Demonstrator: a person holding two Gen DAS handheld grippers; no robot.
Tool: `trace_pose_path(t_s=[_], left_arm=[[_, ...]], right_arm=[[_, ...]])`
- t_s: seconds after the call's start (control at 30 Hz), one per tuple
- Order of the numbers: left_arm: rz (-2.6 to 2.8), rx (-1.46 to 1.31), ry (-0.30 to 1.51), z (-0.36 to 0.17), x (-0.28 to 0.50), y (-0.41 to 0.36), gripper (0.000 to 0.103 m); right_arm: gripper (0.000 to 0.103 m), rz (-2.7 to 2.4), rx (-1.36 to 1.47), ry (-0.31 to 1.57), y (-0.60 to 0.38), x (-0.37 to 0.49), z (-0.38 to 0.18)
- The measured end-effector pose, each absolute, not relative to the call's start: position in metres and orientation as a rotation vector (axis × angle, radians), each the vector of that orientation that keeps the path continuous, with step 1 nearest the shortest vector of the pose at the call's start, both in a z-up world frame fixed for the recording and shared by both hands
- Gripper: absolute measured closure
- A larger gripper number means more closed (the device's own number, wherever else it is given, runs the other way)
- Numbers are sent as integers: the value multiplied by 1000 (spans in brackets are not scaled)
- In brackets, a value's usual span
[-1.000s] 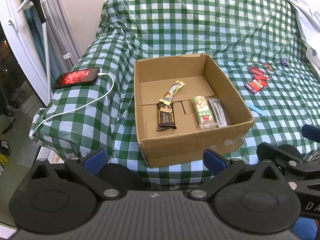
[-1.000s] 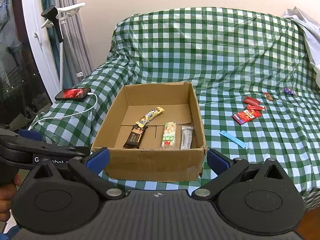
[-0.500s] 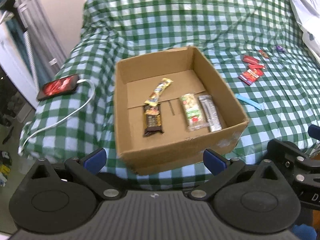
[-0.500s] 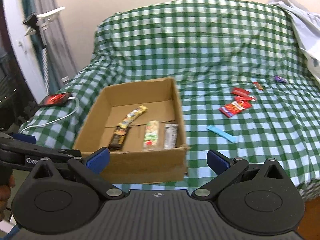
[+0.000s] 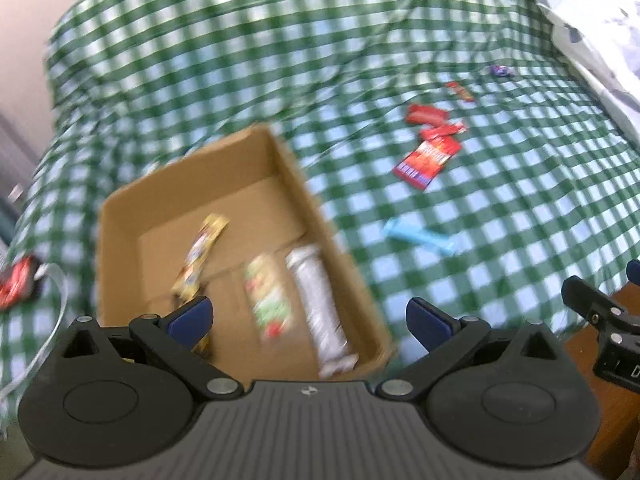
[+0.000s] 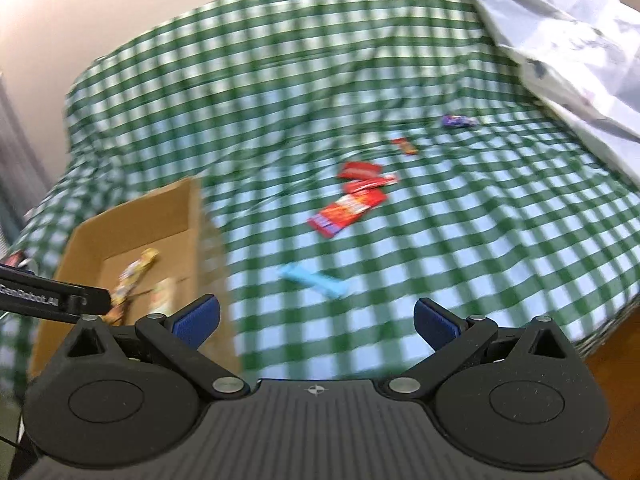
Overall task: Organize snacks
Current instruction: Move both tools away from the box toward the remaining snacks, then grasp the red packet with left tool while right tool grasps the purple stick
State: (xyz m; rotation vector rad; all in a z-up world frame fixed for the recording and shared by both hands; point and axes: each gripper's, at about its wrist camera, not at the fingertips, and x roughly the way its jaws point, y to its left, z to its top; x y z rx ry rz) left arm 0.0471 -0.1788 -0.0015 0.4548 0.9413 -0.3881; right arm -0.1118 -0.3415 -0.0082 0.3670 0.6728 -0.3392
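Looking along the left gripper (image 5: 308, 318), the view is blurred; its jaws stand wide apart with nothing between them, above the near end of an open cardboard box (image 5: 320, 216). The box sits on a bed under a green checked cover (image 5: 500, 208). Inside lie a yellow bar (image 5: 202, 252), a green-and-red packet (image 5: 268, 300) and, just beside it, a silver packet (image 5: 320, 304). On the cover right of the box rests a light blue wrapper (image 5: 418, 236); farther back lie red packets (image 5: 430, 154), a small orange sweet (image 5: 460, 91) and a purple sweet (image 5: 502, 70). A phone (image 5: 16, 288) with a white cable shows at the left edge.

From the right wrist, also blurred, the right gripper (image 6: 316, 322) has its jaws spread wide and empty over the cover. The light blue wrapper (image 6: 314, 280) lies ahead of them, near. The red packets (image 6: 352, 204) lie beyond, then the orange sweet (image 6: 405, 146) and the purple sweet (image 6: 458, 121). The box (image 6: 132, 216) is at the left, partly hidden by the left gripper's body. A pale crumpled sheet (image 6: 560, 40) drapes the upper right.
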Motion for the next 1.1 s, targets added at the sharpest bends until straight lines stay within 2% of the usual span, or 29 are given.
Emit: trace_pose_path(t_s=[0.23, 0.43, 0.63, 0.87, 1.0, 1.07, 1.1], left_arm=[[-469, 498, 914, -16, 129, -284, 0], [-548, 576, 888, -61, 220, -381, 0], [-701, 620, 973, -129, 297, -469, 0], [-796, 723, 1013, -198, 342, -541, 0], [-804, 730, 1037, -226, 356, -552, 0], [-814, 672, 1068, -227, 360, -549, 0], [-817, 655, 1082, -227, 361, -547, 5]], right_arm=[[1, -438, 404, 607, -456, -60, -14], [1, -510, 456, 548, -573, 24, -35], [1, -593, 583, 498, -690, 132, -91], [1, -711, 856, 485, -806, 243, -169], [1, -713, 760, 530, -818, 283, -197], [10, -664, 676, 561, -812, 288, -208], [34, -632, 658, 566, -807, 285, -213]])
